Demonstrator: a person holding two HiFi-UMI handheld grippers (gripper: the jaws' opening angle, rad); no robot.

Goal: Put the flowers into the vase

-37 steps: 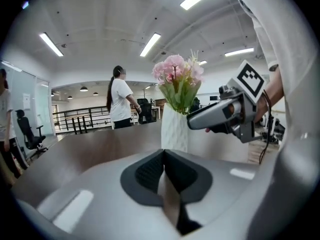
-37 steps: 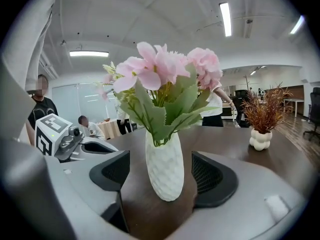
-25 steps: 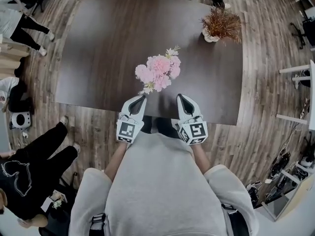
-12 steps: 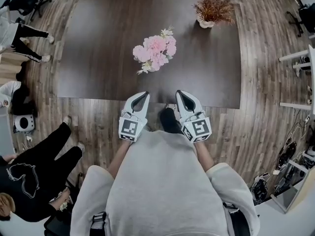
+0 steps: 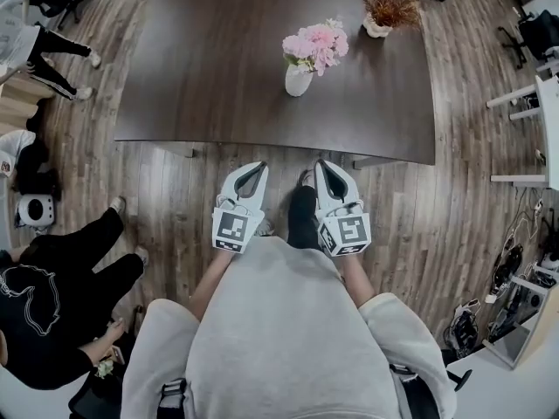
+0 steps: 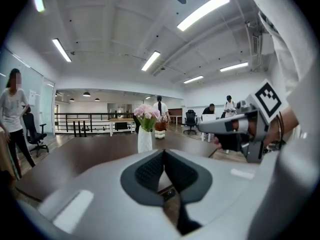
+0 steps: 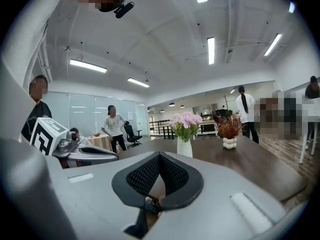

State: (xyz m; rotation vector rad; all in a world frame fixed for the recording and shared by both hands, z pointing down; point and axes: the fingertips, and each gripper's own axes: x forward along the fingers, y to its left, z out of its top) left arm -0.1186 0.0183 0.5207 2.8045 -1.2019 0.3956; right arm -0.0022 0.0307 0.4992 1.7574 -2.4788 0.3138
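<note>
- A person in black clothes (image 5: 52,304) stands at the far left on the wood-plank floor (image 5: 175,190).
- My left gripper (image 5: 255,168), white with a marker cube at its rear, hangs over the floor, short of the near edge of the dark brown rectangular table (image 5: 201,68). Its jaws are pressed fully together. Nothing lies between the black ribbed pads (image 6: 147,171).
- The bunch of pink flowers (image 5: 316,42) stands upright in the white ceramic vase (image 5: 298,80). The vase sits on the table, right of centre and well apart from both grippers.
- My right gripper (image 5: 323,166) is level with the left one, also over the floor and short of the table edge. Its jaws are closed tight, and its own view shows nothing held.
- A small white pot (image 5: 377,29) holding a dried reddish-brown plant (image 5: 390,5) stands at the table's far right corner, apart from the vase.
</note>
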